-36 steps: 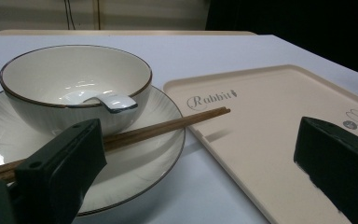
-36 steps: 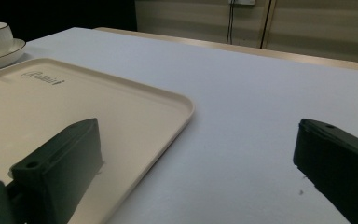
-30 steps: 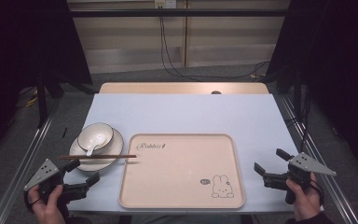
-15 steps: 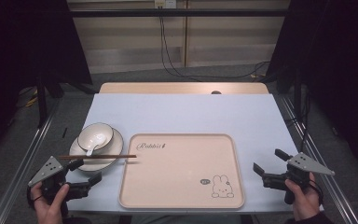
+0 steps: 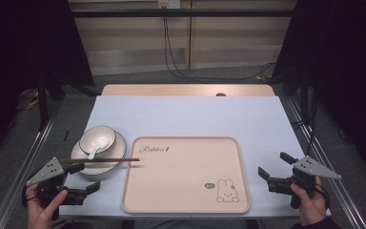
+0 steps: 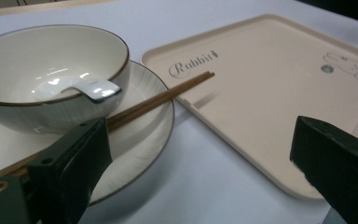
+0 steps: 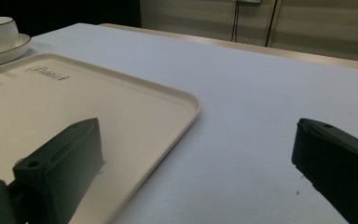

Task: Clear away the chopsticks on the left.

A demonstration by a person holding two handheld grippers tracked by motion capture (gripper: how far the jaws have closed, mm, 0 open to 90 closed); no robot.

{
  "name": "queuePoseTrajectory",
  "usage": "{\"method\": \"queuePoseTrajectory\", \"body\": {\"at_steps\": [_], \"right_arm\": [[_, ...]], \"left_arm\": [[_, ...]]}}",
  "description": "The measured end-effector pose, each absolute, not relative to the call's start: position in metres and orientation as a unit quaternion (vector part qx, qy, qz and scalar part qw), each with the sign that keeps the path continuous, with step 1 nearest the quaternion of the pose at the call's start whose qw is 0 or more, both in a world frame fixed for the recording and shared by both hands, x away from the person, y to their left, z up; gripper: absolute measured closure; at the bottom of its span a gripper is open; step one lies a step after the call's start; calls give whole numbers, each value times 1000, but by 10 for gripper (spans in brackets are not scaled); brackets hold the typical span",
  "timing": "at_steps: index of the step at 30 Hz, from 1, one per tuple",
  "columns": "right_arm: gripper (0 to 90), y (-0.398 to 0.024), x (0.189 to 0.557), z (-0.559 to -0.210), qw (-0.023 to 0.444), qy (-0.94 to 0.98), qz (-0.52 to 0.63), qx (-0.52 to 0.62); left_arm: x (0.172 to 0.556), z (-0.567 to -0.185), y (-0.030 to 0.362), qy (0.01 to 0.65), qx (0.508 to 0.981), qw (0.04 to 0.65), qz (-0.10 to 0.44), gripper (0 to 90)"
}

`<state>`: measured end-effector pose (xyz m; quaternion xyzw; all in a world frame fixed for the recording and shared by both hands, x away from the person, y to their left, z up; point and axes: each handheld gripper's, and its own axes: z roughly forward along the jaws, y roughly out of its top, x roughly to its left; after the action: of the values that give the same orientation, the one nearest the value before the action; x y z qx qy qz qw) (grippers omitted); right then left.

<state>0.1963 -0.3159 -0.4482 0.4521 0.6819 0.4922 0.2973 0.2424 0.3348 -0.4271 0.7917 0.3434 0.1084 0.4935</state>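
Observation:
A cream tray (image 5: 186, 191) with a rabbit print lies at the table's front middle. Left of it a white bowl (image 5: 97, 139) holding a white spoon (image 5: 94, 152) sits on a white plate (image 5: 116, 153). Brown chopsticks (image 5: 100, 160) rest across the plate, their tips over the tray's left edge. My left gripper (image 5: 86, 177) is open at the front left corner, just short of the plate and chopsticks (image 6: 163, 97). My right gripper (image 5: 274, 165) stands open at the front right, beside the tray's right edge (image 7: 186, 100), holding nothing.
The pale blue table top (image 5: 190, 117) stretches bare behind the tray. Metal rails (image 5: 35, 157) run along both sides of the table, and cables hang at the back wall.
My left gripper has moved right and forward toward the plate, and its jaws now frame the chopsticks' near end. The right gripper has barely moved.

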Motion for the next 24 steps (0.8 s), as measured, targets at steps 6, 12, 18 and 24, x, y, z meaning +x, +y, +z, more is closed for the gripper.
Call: {"method": "queuePoseTrajectory", "body": {"at_steps": [6, 12, 18, 24], "right_arm": [[17, -314, 196, -448, 298, 687, 491, 446], [17, -313, 196, -448, 297, 688, 491, 444], [12, -313, 197, -448, 297, 688, 490, 445], [12, -312, 197, -448, 298, 689, 490, 443]], "left_arm": [[255, -428, 352, 327, 809, 481, 86, 60], [267, -429, 362, 301, 828, 461, 103, 105], [281, -434, 365, 274, 845, 449, 93, 213], [290, -437, 372, 264, 840, 457, 123, 376]]}}
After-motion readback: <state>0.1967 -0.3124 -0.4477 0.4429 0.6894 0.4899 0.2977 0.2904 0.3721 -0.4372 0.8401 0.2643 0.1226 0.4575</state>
